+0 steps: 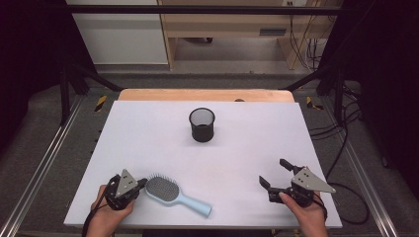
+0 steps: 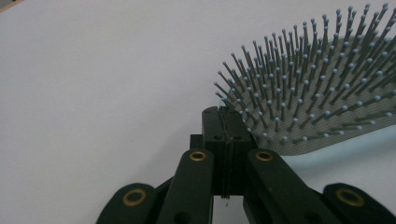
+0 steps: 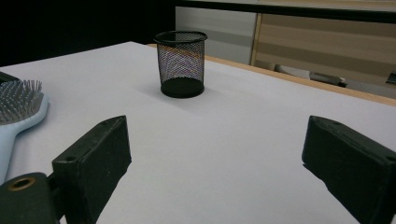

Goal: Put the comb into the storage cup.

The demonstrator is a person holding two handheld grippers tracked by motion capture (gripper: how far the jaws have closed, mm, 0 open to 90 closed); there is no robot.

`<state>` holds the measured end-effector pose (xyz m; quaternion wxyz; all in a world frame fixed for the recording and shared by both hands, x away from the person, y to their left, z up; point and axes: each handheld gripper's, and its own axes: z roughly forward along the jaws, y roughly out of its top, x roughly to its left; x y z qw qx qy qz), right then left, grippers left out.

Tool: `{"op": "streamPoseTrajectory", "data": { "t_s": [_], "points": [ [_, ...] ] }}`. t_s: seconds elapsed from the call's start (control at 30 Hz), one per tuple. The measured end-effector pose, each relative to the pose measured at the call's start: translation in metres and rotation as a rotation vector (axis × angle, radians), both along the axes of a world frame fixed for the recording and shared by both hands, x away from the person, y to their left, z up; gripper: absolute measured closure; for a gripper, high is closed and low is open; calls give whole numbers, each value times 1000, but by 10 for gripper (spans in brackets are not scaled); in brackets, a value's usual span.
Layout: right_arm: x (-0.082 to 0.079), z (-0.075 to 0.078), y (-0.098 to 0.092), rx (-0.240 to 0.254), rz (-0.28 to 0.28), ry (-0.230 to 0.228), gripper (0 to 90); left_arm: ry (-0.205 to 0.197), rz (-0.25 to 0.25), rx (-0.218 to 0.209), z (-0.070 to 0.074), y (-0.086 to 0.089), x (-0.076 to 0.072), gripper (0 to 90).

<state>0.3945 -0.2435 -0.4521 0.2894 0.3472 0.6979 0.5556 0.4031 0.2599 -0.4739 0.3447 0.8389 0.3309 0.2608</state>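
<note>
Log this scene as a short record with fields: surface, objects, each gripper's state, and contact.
surface: white table
hairbrush: light blue, lying bristles up near the front edge, handle pointing toward the right gripper's side
mesh cup: black, upright, empty as far as visible, toward the far middle of the table
left gripper: jaws shut, tips at the edge of the brush head, nothing between them
right gripper: jaws open, holding nothing, apart from brush and cup
contact: left tips against the brush's edge, or very near; cannot tell

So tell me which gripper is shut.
The left gripper: its jaws are pressed together, tips at the edge of the hairbrush head. The right gripper has its jaws spread wide over bare table.
</note>
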Motion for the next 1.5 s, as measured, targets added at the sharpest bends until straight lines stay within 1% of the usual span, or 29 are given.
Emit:
{"op": "streamPoseTrajectory", "data": {
  "t_s": [0.1, 0.43, 0.9, 1.13, 1.2, 1.5],
  "points": [
    [0, 0, 0, -3, -1, 3, 80, 1, -9, 1, 0, -7, 0, 900],
    [1, -2, -1, -6, -7, 11, 80, 2, -39, 10, 1, -23, -1, 900],
    [2, -3, -1, -10, -7, 18, 81, -1, -57, 14, 1, -32, -1, 900],
    [2, -3, -1, -11, -7, 19, 81, 2, -61, 11, 1, -34, -1, 900],
    [3, -3, -1, -12, -8, 20, 81, -1, -66, 17, 1, -36, -1, 900],
    [3, -3, -1, -11, -10, 24, 81, -2, -78, 19, 0, -42, 0, 900]
  ]
}}
